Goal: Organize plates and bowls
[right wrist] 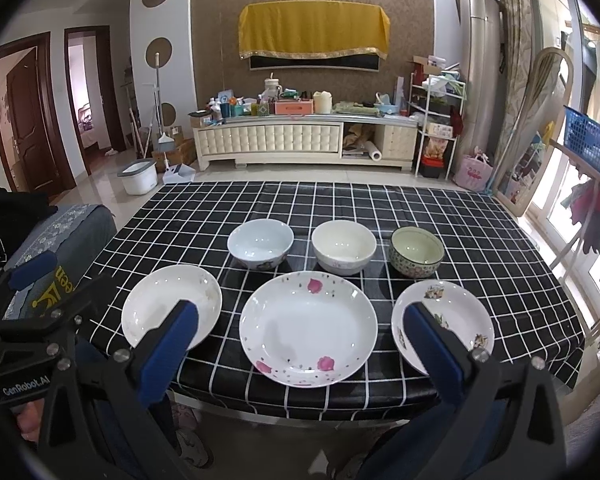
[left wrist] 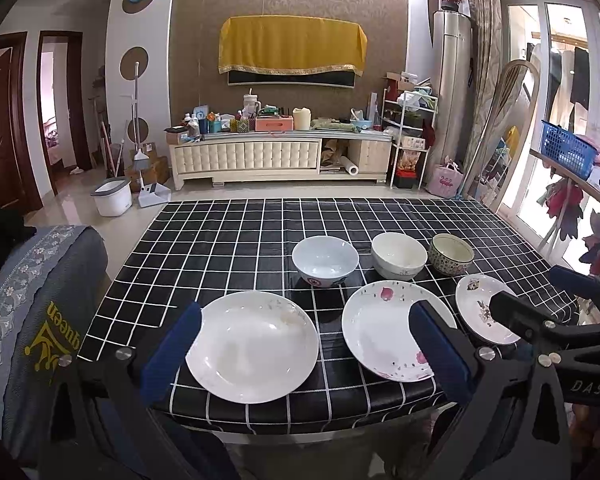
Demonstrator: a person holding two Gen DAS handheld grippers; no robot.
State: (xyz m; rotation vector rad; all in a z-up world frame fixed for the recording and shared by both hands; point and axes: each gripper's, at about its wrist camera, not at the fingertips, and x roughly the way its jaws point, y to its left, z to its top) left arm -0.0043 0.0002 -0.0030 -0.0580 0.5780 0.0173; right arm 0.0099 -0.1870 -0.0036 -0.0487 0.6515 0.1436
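Start step: both the left hand-held gripper [left wrist: 304, 344] and right hand-held gripper [right wrist: 300, 340] hover wide and empty at the desk [right wrist: 460, 216] near edge; next, grasp one plate's rim.

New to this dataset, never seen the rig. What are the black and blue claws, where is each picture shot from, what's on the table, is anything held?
There is no robot arm here. A person holds one handheld two-finger gripper in each hand, and each gripper carries a fisheye camera looking forward along its fingers.

One picture comes from the left gripper, the other from the right gripper. The blue blocks at the bottom are finger pads.

On the black checked tablecloth lie three plates in front: a plain white plate, a pink-flowered plate and a small decorated plate. Behind them stand three bowls: a pale blue bowl, a cream bowl and a green patterned bowl.

Both grippers are open, short of the table's near edge. Nothing is held and nothing is stacked yet.
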